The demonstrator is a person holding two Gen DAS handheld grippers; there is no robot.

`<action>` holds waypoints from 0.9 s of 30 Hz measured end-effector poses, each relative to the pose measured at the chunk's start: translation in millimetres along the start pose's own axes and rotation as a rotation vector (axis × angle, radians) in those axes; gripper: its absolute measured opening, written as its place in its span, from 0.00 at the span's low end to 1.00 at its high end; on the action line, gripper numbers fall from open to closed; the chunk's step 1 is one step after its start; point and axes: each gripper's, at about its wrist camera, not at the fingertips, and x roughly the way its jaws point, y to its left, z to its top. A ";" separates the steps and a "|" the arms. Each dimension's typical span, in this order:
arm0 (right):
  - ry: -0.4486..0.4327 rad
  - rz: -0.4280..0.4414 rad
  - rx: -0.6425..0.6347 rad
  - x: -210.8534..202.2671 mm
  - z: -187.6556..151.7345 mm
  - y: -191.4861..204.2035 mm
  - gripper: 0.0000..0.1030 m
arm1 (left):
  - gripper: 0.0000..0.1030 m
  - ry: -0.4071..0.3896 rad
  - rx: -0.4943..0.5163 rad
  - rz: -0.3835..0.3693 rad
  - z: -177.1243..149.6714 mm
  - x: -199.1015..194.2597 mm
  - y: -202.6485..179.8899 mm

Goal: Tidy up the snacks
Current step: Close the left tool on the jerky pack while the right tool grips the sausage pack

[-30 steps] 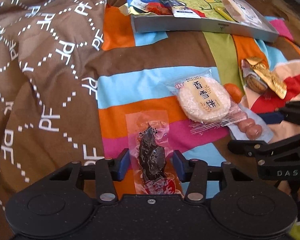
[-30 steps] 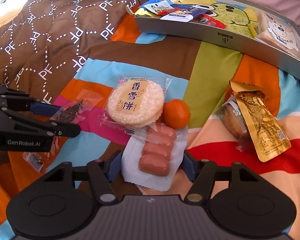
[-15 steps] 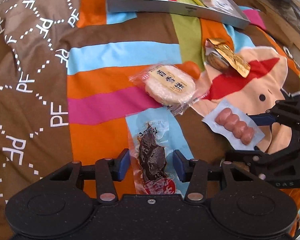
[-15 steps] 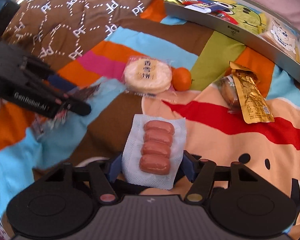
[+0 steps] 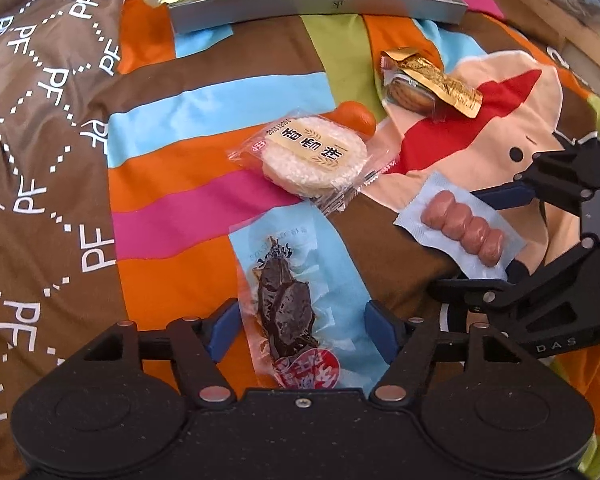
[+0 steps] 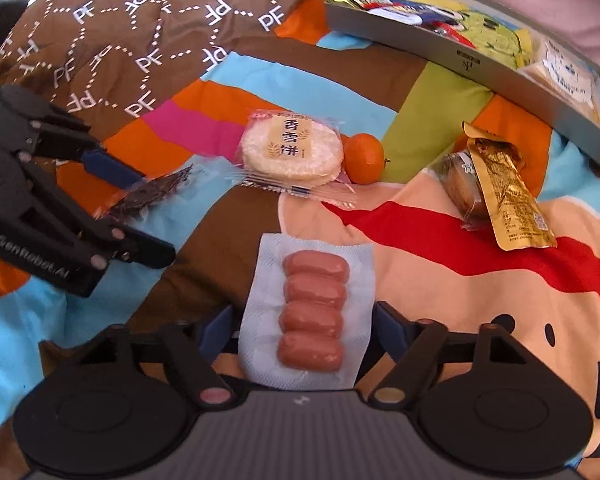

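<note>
**Striped blanket, two packs gripped**

Blanket (image 5: pixel 172 208): right gripper (image 6: pixel 302 326) pinches one sausage pack (image 6: pixel 312 316) (four sausages); left gripper (image 5: pixel 302 332) pinches one dried-meat pack (image 5: pixel 288 308). Loose: one rice cracker (image 6: pixel 292 152), one orange (image 6: pixel 364 158), one gold pouch (image 6: pixel 508 196). One tray (image 6: pixel 480 68) behind.

right hand-held gripper (image 6: pixel 304 330) clamping sausage pack (image 6: pixel 312 316), rice cracker (image 6: pixel 292 150) beyond

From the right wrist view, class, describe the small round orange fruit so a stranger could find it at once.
Start at the grey snack tray at the top, then drop to the striped bedspread below it. The small orange fruit lies there touching the round white rice cracker pack; it alone is unwrapped.
</note>
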 end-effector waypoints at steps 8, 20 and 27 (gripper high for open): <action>-0.031 -0.021 -0.036 -12.6 -10.5 4.7 0.60 | 0.45 -0.020 -0.087 -0.041 -1.1 -3.5 9.9; -0.081 -0.103 -0.276 -37.4 -31.3 30.7 0.56 | 0.44 -0.040 -0.120 -0.057 -11.7 -23.4 -0.9; -0.142 -0.167 -0.294 -50.4 -26.6 22.0 0.57 | 0.44 -0.101 -0.114 -0.055 0.2 -37.7 -9.6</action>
